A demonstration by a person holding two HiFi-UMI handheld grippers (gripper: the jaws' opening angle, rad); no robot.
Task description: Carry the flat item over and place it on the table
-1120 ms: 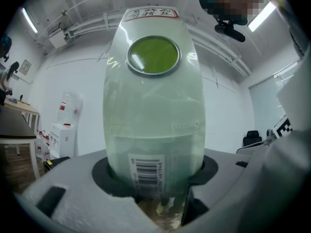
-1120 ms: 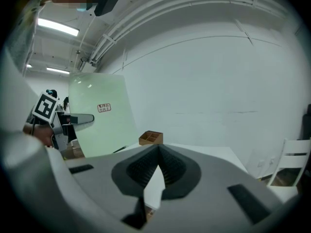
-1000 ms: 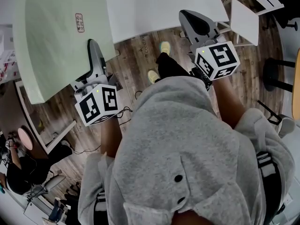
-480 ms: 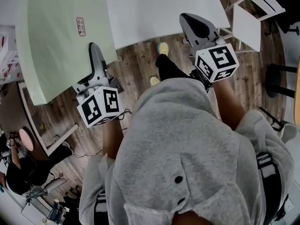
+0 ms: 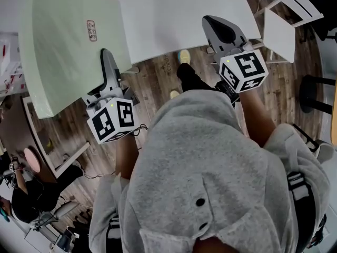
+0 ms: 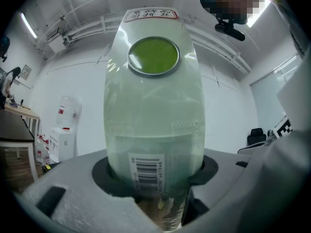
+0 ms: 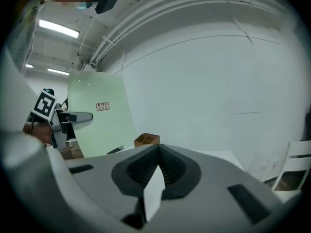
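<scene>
Carries the board (image 5: 68, 41), a pale green flat sheet, pinched by its near edge in the left gripper (image 5: 107, 58). Holds it left of the table (image 5: 179, 9), with the sheet's right corner overlapping the table's left edge as seen from the head.

Grips it firmly. In the left gripper view, shows the sheet running out from between the jaws, both pressed on it. Carries a barcode (image 6: 144, 171) just past the jaws and a small printed label (image 6: 149, 14) at the sheet's far end.

Holds the right gripper (image 5: 215, 24) at the table's near edge, right of the board and well apart from it. Presses its jaws together. Shows only a thin pale sliver at their seam; cannot tell what that sliver is.

Stands on the wood floor (image 5: 158, 73) at the table's near side, with one shoe (image 5: 184, 56) just short of the table's edge.

In the right gripper view, looks past the closed jaws to the board left of the table. Takes in a small wooden box (image 7: 146, 140) close by; cannot tell whether it sits on the table. Shows a white chair (image 5: 281, 28) right of the table.
</scene>
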